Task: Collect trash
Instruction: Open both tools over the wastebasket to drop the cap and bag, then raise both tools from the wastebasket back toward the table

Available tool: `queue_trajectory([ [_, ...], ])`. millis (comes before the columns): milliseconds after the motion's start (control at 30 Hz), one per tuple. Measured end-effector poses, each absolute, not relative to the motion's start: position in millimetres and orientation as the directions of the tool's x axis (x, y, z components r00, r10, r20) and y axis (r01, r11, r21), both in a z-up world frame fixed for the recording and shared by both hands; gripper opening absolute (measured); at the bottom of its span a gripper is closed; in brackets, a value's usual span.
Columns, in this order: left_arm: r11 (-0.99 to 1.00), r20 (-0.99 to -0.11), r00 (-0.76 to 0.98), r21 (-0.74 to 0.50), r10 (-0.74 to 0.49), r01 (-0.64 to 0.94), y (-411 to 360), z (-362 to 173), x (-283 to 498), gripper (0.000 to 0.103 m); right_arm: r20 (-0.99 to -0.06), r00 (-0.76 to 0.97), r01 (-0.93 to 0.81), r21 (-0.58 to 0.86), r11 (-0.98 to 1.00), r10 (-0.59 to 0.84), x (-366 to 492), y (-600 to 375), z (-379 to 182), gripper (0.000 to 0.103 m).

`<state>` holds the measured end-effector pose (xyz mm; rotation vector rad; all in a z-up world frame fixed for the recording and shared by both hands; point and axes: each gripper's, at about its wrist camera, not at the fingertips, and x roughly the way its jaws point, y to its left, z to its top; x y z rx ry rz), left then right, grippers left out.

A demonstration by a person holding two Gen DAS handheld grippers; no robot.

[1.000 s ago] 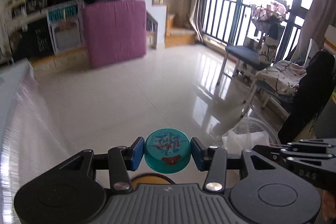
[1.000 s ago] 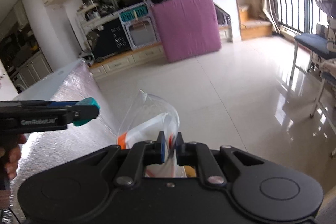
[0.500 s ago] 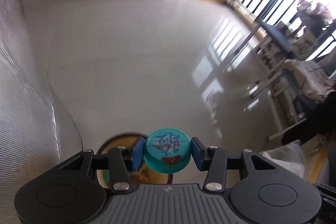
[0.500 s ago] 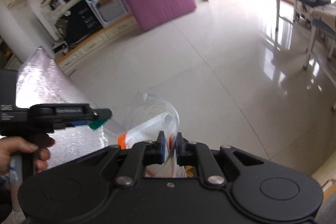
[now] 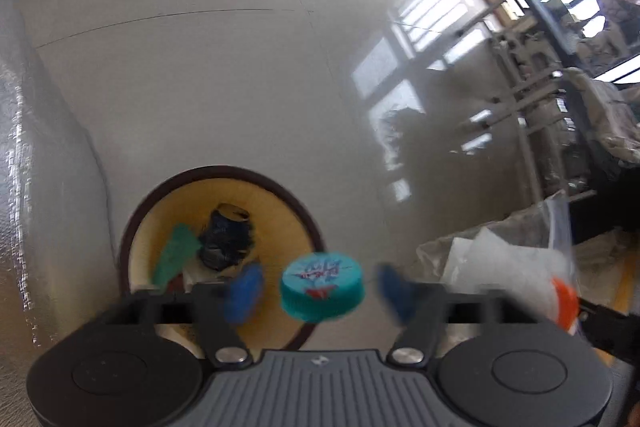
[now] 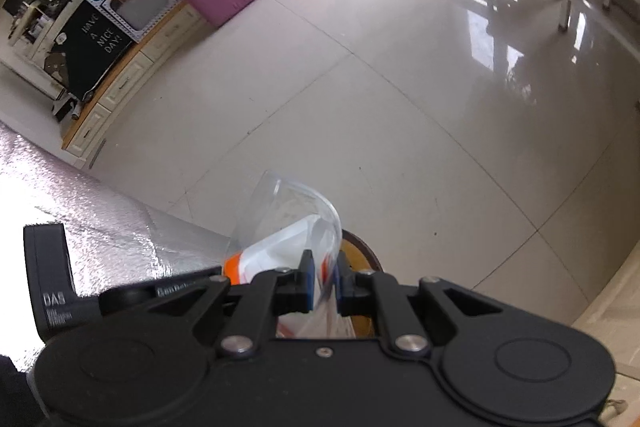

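Teal cap [image 5: 322, 285] hangs free between just-spread left fingers [image 5: 242, 291] above the bin [image 5: 224, 175]; right fingers [image 6: 306, 281] clench a clear bag [image 6: 288, 219].

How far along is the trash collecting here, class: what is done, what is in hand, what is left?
Done: some scraps already lie in the yellow bin. In hand: the left gripper has just been opening, its pads clear of the teal bottle cap above the bin; the right gripper is shut on a clear plastic bag. Left: binning that bag.

Glossy floor tiles [image 6: 400, 107]; clear plastic bag [image 6: 288, 219]; teal plastic cap [image 5: 322, 285].
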<state>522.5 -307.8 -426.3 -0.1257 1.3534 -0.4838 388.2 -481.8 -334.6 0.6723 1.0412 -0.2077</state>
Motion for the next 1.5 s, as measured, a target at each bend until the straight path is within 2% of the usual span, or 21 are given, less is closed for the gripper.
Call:
queue_trajectory([
  [33,0.903,-0.91,0.152,-0.339,-0.386,0.264,-305,-427,521,0.089,-0.853,0.501,0.466,0.411,0.784,0.149,390,-482,-338,0.01],
  [267,0.915,-0.941,0.13,-0.26,-0.311,0.31,-303,-438,516,0.089,-0.872,0.46,0.462,0.394,0.794,0.165,403,-466,-359,0.01],
  [600,0.946,-0.963,0.107,-0.216,-0.247,0.243,-271,-460,513,0.089,-0.887,0.408,0.507,0.418,0.754,0.217,435,-446,-427,0.011],
  [633,0.948,-0.965,0.104,-0.211,-0.241,0.24,-269,-462,513,0.09,-0.889,0.403,0.513,0.417,0.75,0.219,439,-443,-434,0.015],
  [700,0.951,-0.969,0.098,-0.2,-0.228,0.234,-265,-464,513,0.094,-0.893,0.39,0.526,0.418,0.741,0.226,446,-438,-448,0.036],
  [733,0.952,-0.97,0.097,-0.197,-0.224,0.235,-264,-465,513,0.094,-0.904,0.372,0.537,0.396,0.745,0.212,447,-437,-452,0.053],
  [800,0.952,-0.971,0.096,-0.192,-0.22,0.24,-263,-467,512,0.094,-0.923,0.344,0.543,0.343,0.766,0.17,448,-432,-455,0.053],
  [1033,0.946,-0.971,0.083,-0.198,-0.226,0.257,-267,-469,509,0.095,-0.92,0.325,0.552,0.373,0.745,0.22,434,-432,-462,0.048],
  [1267,0.951,-0.971,0.083,-0.198,-0.223,0.239,-263,-471,507,0.103,-0.918,0.32,0.526,0.379,0.762,0.236,433,-435,-461,0.048],
  [1500,0.957,-0.968,0.117,-0.194,-0.222,0.215,-258,-465,504,0.103,-0.916,0.326,0.491,0.374,0.787,0.232,432,-438,-454,0.049],
])
